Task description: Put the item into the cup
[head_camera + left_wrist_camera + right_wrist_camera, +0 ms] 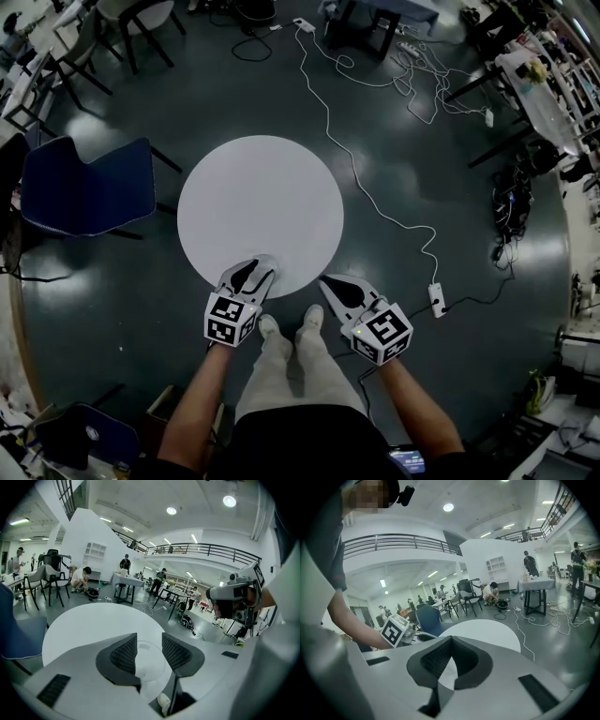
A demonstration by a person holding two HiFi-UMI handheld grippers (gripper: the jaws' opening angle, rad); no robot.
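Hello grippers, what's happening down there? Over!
Left gripper open, clear cup loose between its jaws. Right gripper shut, empty. Item nowhere in sight. Nothing blocking the cup.

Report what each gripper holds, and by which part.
Nothing is held. The left gripper stands open around a clear cup, seemingly not pressing it; the right gripper is shut and empty.

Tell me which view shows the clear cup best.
The left gripper view: the clear cup shows between the left claw's open jaws, with the white table behind it. In the head view it can't be made out at that claw; the right gripper view doesn't show it.
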